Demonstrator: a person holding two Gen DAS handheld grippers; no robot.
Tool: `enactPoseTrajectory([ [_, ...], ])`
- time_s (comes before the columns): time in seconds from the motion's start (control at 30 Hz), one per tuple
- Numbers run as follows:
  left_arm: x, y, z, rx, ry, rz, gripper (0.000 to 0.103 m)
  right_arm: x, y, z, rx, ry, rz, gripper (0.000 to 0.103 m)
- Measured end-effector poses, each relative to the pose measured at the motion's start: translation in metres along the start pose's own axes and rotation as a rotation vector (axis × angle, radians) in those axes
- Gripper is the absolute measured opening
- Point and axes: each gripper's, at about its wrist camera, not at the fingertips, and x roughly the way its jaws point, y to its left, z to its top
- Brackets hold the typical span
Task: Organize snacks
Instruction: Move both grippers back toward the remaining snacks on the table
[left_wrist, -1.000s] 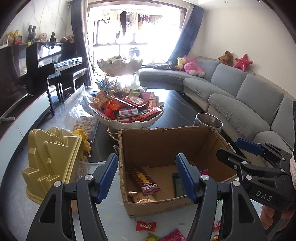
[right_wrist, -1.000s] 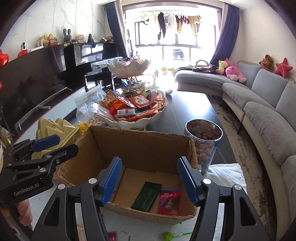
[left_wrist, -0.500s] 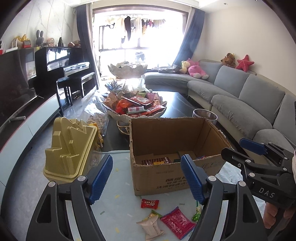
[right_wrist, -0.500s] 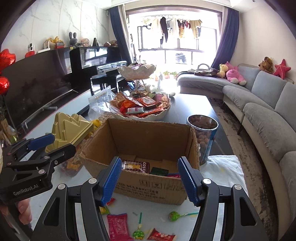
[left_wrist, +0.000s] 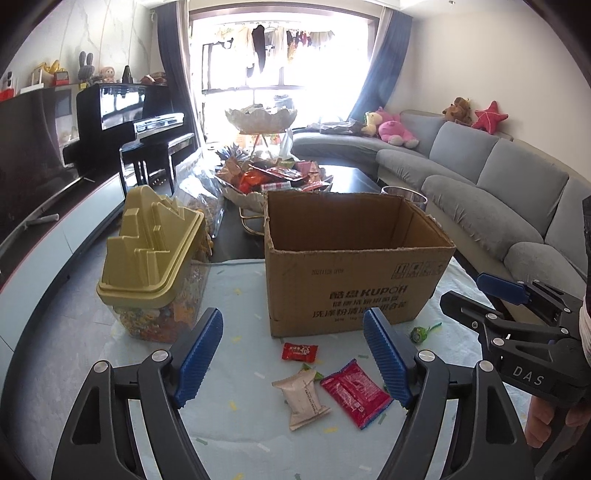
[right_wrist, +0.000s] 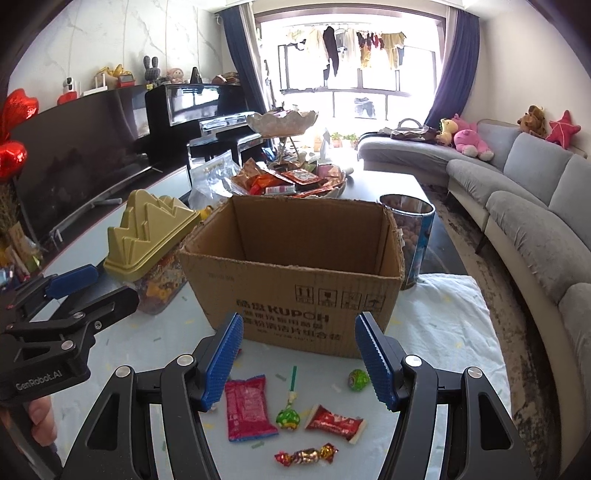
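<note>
While poised above the pale cloth-covered table (left_wrist: 236, 280), left gripper (left_wrist: 293, 360) just widened, nothing between its blue pads; right gripper (right_wrist: 299, 360) parted, empty too. Loose wrapped snacks (right_wrist: 246, 406) scattered on the cloth just before the open brown cardboard box (right_wrist: 295, 280).

A home living room: a long grey fabric sofa (left_wrist: 491, 177) with plush toys (left_wrist: 397, 129), a black upright piano (left_wrist: 122, 118), laundry hanging at the bright window (right_wrist: 343, 48)
</note>
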Motion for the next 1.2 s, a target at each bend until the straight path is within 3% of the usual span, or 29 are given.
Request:
enactPoseTrajectory([
  [0.47,0.016,-0.002,-0.061,-0.039,0.122,-0.021,0.078,0.016,0.003,-0.057,0.016,0.147,0.033,0.064],
  [0.7,0.033,0.002,-0.087,-0.063,0.195,-0.023,0.078,0.031,0.002,-0.082,0.031,0.229,0.052,0.058],
  [1.2,0.075,0.004,-0.09,-0.054,0.263,-0.035,0.066,0.066,-0.002,-0.093,0.061,0.321,0.088,0.043],
])
